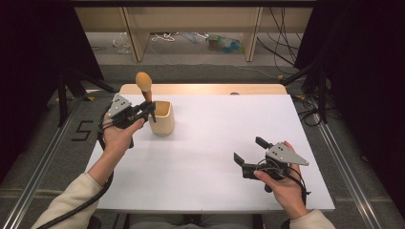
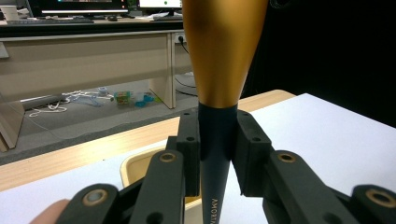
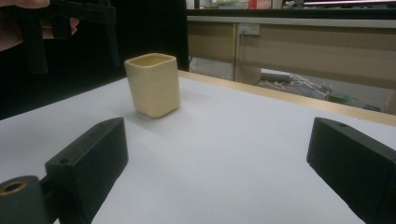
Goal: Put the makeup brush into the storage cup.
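Observation:
My left gripper [image 1: 149,109] is shut on the dark tapered handle of a brush [image 1: 143,83] and holds it upright, its copper-coloured rounded head on top. In the left gripper view the pads [image 2: 189,140] press both sides of the brush [image 2: 224,56] handle, with the rim of a cream cup [image 2: 135,165] just below. That cream cup [image 1: 161,119] stands on the white table [image 1: 215,143] directly right of the left gripper. My right gripper [image 1: 249,149] stands open near the table's front right with nothing between its jaws. The right gripper view faces the cup [image 3: 153,86] and the left gripper [image 3: 70,18] beyond.
A wooden strip [image 1: 205,88] runs along the table's far edge. Beyond it stand a wooden desk [image 1: 191,28] and cables on the floor [image 1: 167,37]. Black curtains hang on both sides. Metal rails [image 1: 344,162] flank the table.

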